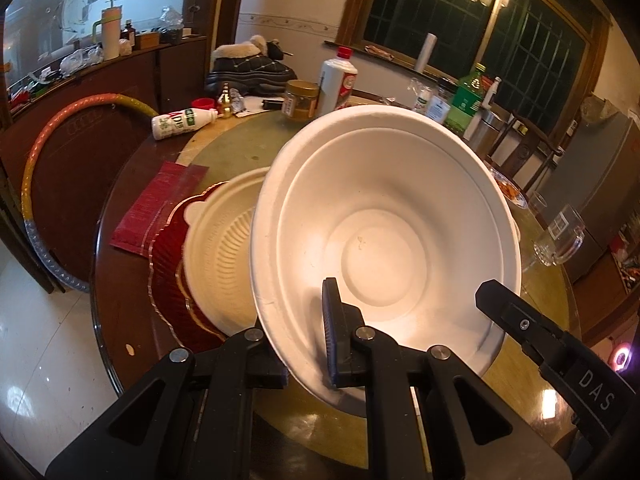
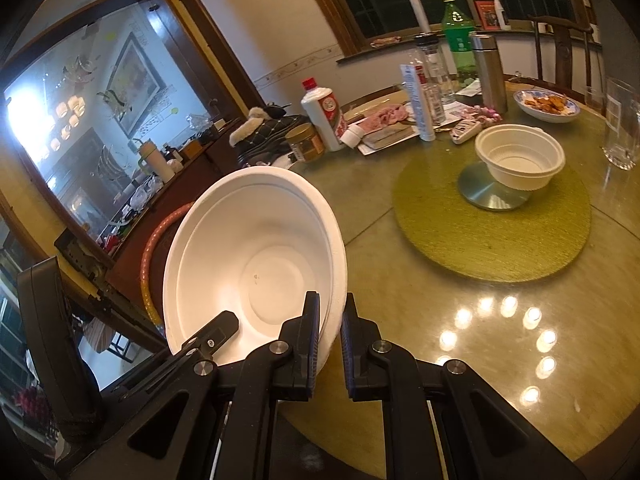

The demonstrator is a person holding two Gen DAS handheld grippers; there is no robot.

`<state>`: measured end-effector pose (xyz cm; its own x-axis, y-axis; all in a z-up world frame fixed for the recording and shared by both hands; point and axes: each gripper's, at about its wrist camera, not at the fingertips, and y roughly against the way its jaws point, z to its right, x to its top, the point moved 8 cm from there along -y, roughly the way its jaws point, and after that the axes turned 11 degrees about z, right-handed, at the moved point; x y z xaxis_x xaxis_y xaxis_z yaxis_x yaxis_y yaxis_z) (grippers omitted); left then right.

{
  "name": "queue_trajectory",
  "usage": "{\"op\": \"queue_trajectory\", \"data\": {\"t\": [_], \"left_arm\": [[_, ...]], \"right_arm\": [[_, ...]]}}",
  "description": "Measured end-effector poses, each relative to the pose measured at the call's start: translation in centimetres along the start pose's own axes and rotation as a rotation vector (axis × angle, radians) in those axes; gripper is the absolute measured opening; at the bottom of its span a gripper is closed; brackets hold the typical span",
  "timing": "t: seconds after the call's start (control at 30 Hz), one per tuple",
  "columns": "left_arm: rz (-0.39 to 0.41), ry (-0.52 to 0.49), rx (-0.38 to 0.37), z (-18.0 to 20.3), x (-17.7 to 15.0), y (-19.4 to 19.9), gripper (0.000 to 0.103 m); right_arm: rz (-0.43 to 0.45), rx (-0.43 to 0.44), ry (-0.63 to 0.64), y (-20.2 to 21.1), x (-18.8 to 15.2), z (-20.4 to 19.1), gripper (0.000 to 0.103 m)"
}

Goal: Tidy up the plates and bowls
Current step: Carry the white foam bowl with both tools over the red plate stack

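Above the round glass-topped surface (image 2: 460,320), both the left gripper (image 1: 308,344) and right gripper (image 2: 331,344) are clamped on opposite rims of one white round paper bowl (image 1: 384,240), tilted.

A white bowl (image 1: 384,248) is held tilted above the tabletop (image 1: 120,280), its rim clamped between the closed jaws of the left gripper (image 1: 306,354). A second gripper's finger (image 1: 520,320) is seen at the bowl's right rim. A ribbed cream bowl (image 1: 224,248) is set on a red plate (image 1: 168,280) near the tabletop's left edge.
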<state>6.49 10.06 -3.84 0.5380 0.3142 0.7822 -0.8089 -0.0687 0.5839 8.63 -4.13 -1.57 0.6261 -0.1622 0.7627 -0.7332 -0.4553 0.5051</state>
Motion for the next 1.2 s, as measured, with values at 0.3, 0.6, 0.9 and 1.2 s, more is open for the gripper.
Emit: {"op": "queue_trajectory", "data": {"t": [0.3, 0.6, 0.9, 1.2], "left_arm": [[-0.005, 0.02, 0.039, -2.2, 0.6, -0.6, 0.011], [-0.024, 0.034, 0.067, -4.0, 0.7, -1.7, 0.011], [-0.051, 0.033, 0.087, -5.2, 1.5, -2.9, 0.012], [-0.08, 0.033, 0.105, -6.2, 0.9, -3.7, 0.012]], "right_arm": [[-0.032, 0.025, 0.03, -2.2, -0.1, -2.1, 0.009], [-0.073, 0.036, 0.04, -4.2, -0.7, -3.4, 0.009], [-0.105, 0.043, 0.045, -6.4, -0.5, -4.6, 0.009], [-0.14, 0.047, 0.045, -7.9, -1.3, -5.2, 0.009]]}}
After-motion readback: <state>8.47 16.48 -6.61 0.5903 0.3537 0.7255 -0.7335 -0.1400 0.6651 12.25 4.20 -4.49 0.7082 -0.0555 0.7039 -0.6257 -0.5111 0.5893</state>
